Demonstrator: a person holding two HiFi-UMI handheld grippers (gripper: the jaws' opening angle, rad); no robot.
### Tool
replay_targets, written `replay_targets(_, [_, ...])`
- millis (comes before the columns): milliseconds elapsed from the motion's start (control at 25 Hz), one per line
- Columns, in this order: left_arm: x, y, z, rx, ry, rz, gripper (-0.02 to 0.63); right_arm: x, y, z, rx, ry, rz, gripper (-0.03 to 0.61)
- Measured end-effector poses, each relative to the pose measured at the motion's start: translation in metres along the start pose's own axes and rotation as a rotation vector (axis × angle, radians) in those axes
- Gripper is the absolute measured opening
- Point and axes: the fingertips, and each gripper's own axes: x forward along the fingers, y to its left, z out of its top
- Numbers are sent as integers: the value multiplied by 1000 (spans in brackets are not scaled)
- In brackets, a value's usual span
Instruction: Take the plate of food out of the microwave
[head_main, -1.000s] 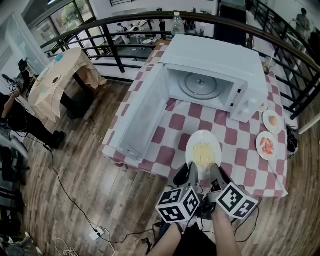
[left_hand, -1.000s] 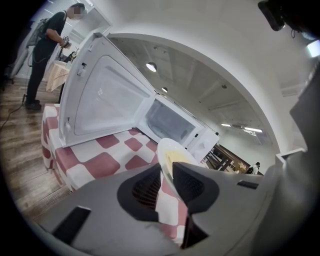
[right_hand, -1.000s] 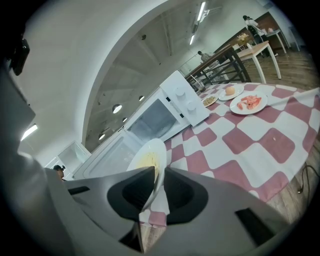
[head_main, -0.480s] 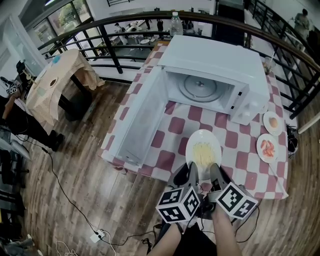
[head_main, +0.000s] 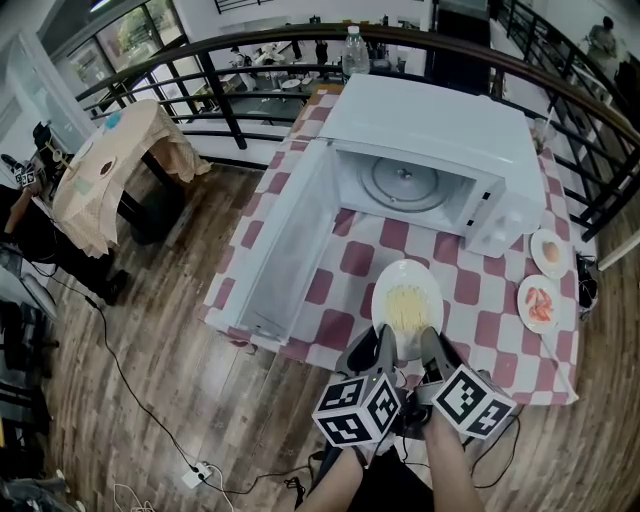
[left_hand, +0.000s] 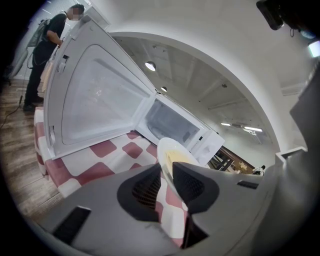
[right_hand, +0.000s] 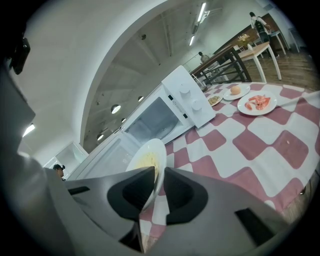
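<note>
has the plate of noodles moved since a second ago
Yes, slightly: in the head view the plate of noodles is now a little closer to the open microwave, with less checked tablecloth between them.

My left hand-held gripper (head_main: 378, 343) and right hand-held gripper (head_main: 437, 345) sit side by side, tilted downward ahead of my forearms (head_main: 448, 470). Each has its jaws clamped on the near rim of the plate (head_main: 407, 295).

A: Where's the plate (head_main: 407, 300)?
B: Over the table (head_main: 470, 290), near its front edge. The microwave (head_main: 430, 130) is at the plate's 12 o'clock.
A: And the door (head_main: 290, 240)?
B: At 10. Two dishes (head_main: 548, 250) (head_main: 540, 303) lie at 3, and a bottle (head_main: 354, 50) stands behind the microwave.
</note>
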Motion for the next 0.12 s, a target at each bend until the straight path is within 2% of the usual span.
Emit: replay_targets(120, [2, 3, 3, 0, 0, 1, 87, 4, 2, 1, -1, 0, 1, 57])
